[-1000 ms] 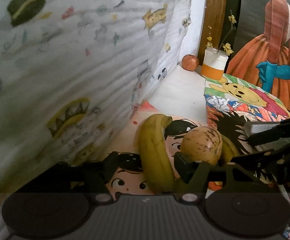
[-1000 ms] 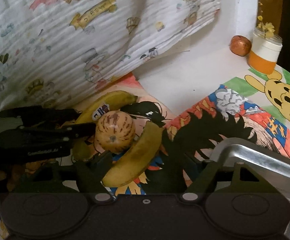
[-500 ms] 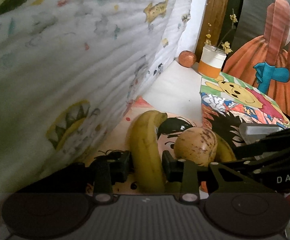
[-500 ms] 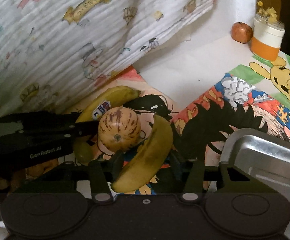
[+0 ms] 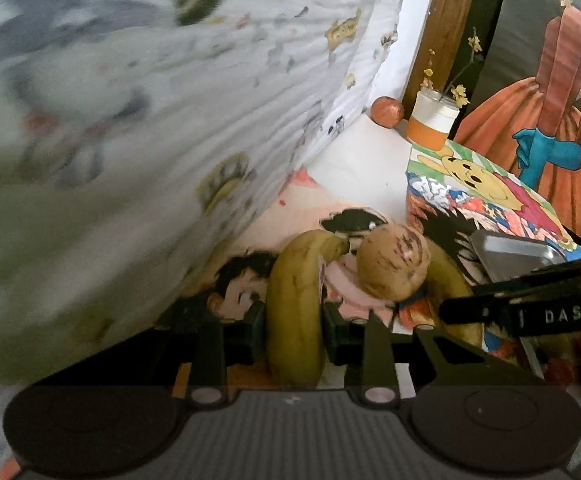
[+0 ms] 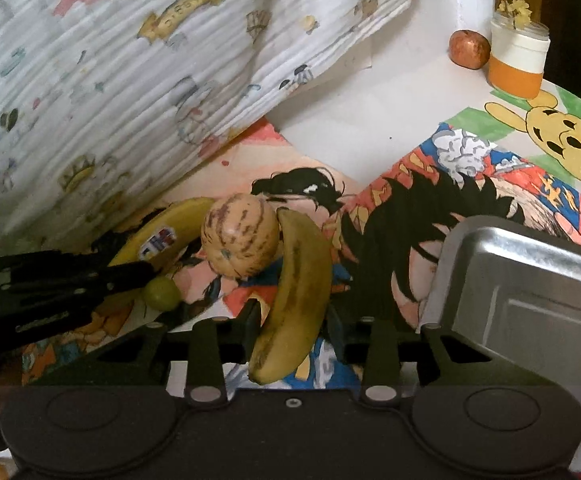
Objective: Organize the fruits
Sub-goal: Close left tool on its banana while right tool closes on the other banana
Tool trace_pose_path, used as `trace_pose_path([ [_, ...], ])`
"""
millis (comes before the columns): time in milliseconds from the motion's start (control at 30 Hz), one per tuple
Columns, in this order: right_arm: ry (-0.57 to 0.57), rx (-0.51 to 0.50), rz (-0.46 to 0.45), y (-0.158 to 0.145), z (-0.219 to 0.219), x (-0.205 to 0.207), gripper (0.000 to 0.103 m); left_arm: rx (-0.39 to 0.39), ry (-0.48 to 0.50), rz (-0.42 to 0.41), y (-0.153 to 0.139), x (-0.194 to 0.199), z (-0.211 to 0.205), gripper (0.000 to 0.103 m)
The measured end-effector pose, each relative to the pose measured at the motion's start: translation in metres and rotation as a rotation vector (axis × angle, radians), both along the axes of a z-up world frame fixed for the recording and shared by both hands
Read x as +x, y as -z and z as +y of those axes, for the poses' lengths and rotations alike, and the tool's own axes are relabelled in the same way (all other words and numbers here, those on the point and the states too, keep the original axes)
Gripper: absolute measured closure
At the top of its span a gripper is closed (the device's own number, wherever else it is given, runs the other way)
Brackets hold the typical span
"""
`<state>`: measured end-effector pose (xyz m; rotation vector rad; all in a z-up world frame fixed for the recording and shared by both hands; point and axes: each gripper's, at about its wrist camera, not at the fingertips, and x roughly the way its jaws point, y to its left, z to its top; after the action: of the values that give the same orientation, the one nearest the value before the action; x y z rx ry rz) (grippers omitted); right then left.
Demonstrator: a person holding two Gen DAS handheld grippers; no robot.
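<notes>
Bananas clamped, one per gripper: left gripper (image 5: 294, 316) closing on stickered banana (image 5: 295, 312), right gripper (image 6: 293, 320) closing on spotted banana (image 6: 296, 292), striped melon (image 6: 241, 236) touching both at frame centre.

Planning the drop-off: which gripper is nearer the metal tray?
Right. The right gripper, fingers closing on the spotted banana, sits just beside the metal tray. The left gripper, fingers closing on the stickered banana, is beyond the striped melon, farther away.
</notes>
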<state>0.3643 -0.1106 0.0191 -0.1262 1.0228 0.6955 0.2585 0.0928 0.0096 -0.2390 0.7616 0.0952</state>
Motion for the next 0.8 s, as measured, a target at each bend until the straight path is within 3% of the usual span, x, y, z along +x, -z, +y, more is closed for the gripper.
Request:
trace_pose_path([
  [200, 0.002, -0.016, 0.006, -0.001, -0.001, -0.005, 0.064, -0.017, 0.005, 0.016, 0.001, -0.019, 0.000, 0.070],
  [467, 0.008, -0.014, 0.004, 0.006, 0.003, 0.002, 0.061, -0.001, 0.022, 0.028, 0.002, -0.002, 0.001, 0.066],
  [800, 0.008, -0.029, -0.092, 0.009, 0.010, -0.003, 0.062, 0.050, 0.042, 0.014, 0.005, 0.012, -0.006, 0.066],
])
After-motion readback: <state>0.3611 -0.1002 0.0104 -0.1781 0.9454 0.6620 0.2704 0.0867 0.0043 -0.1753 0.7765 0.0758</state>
